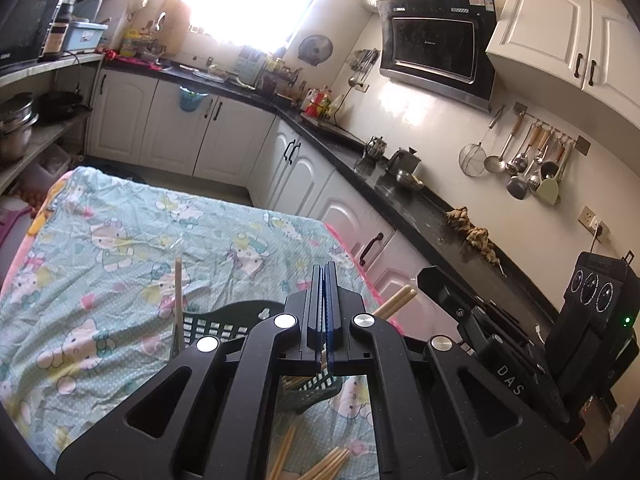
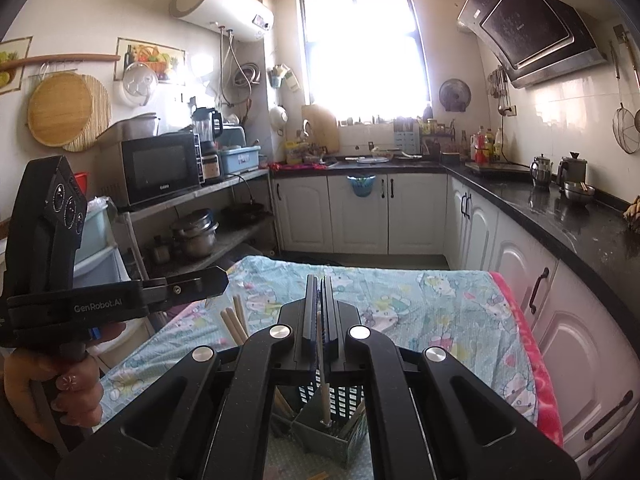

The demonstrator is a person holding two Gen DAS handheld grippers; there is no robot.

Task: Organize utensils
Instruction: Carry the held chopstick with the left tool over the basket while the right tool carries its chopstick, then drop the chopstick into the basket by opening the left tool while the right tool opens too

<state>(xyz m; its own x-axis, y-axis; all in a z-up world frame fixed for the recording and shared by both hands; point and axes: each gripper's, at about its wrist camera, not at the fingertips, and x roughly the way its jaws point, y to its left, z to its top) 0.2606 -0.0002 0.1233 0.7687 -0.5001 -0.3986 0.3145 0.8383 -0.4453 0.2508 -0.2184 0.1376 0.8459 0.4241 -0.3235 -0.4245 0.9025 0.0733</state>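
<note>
My right gripper (image 2: 320,280) is clamped on a single chopstick (image 2: 322,384), which hangs between the jaws at bottom centre of the right wrist view, its lower tip just inside a compartment of the dark slotted basket (image 2: 340,432). I judge the risk to be that the stick is held near its top, so it can swing; if I let go while it leans, it may catch the divider, tip over the rim and fall to the patterned cloth (image 2: 440,312).

My left gripper (image 1: 325,280) is pressed together; I see nothing between its jaws. It sits at lower centre of the left wrist view, above the basket (image 1: 224,322). Loose chopsticks (image 1: 320,464) lie on the cloth at the bottom edge, below it. Both tools crowd one basket, so they could knock it.
</note>
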